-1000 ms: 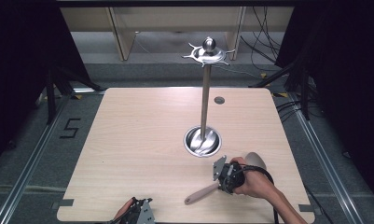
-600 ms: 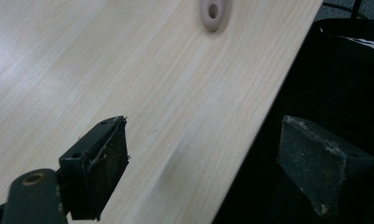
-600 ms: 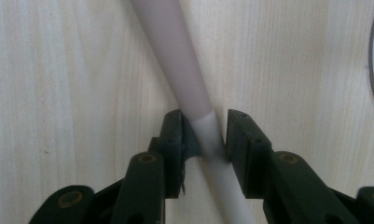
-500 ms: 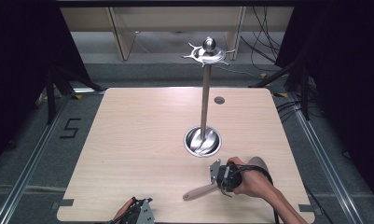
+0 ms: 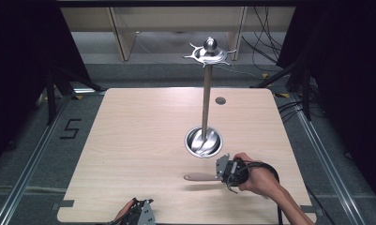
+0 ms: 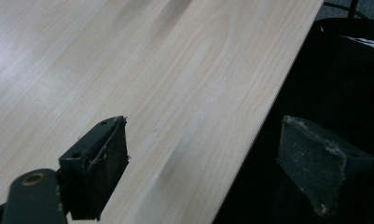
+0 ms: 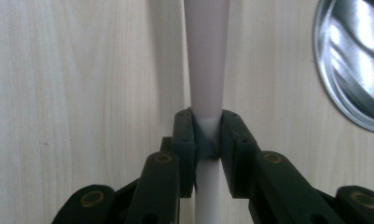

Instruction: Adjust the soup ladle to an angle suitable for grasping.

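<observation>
1. Two grippers in play. Our right gripper (image 5: pixel 223 169) has just been closing its jaws, and in the right gripper view (image 7: pixel 207 135) they pinch the handle of a pale utensil (image 5: pixel 200 177); the pads press it on both sides.
2. Utensil sits near the table's (image 5: pixel 129 140) front edge, right of centre. Long axis runs roughly along that edge, free end pointing left, away from our right hand (image 5: pixel 256 180). Which end is the working end we can't tell.
3. Right hand is the near one; left gripper (image 5: pixel 141 216) hangs at the front edge, well apart, jaws spread with nothing between them (image 6: pixel 208 158).
4. Just behind the grip: the steel stand's round base (image 5: pixel 203 141), pole (image 5: pixel 206 101) rising to a hooked crown (image 5: pixel 209 52).
5. Our read: likely next is lift and hang on the crown. The pole and base stand right in the path, so lift clear first and mind the long free end swinging into the pole.
</observation>
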### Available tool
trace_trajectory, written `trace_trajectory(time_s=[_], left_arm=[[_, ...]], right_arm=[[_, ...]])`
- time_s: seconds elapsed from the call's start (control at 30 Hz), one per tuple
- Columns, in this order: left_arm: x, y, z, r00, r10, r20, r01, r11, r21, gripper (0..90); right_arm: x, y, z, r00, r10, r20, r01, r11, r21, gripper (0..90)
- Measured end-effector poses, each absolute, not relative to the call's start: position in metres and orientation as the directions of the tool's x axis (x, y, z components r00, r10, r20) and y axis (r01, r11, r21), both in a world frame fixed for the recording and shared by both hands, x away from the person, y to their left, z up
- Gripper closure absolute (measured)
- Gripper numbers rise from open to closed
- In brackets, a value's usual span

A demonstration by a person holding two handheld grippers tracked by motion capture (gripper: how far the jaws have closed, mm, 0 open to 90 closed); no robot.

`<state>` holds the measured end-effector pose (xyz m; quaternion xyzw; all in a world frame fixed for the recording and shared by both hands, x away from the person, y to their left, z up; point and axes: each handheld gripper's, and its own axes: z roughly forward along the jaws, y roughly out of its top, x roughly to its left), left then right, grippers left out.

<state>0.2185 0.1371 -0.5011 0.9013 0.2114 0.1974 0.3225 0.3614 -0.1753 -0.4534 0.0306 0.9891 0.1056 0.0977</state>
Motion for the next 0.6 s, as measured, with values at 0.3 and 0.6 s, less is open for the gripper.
trace_trajectory(time_s=[0.3,0.6], left_arm=[[0.219,0.137,-0.501,0.837,0.505,0.212,0.255,-0.702,0.665,15.2],[0.219,0.137,-0.501,0.834,0.507,0.217,0.259,-0.707,0.658,15.2]], right_arm=[[0.364,-0.189,-0.436,-0.967,0.116,-0.228,0.044,0.954,0.296,77.8],[0.362,-0.209,-0.421,-0.944,0.208,-0.255,0.098,0.917,0.386,77.8]])
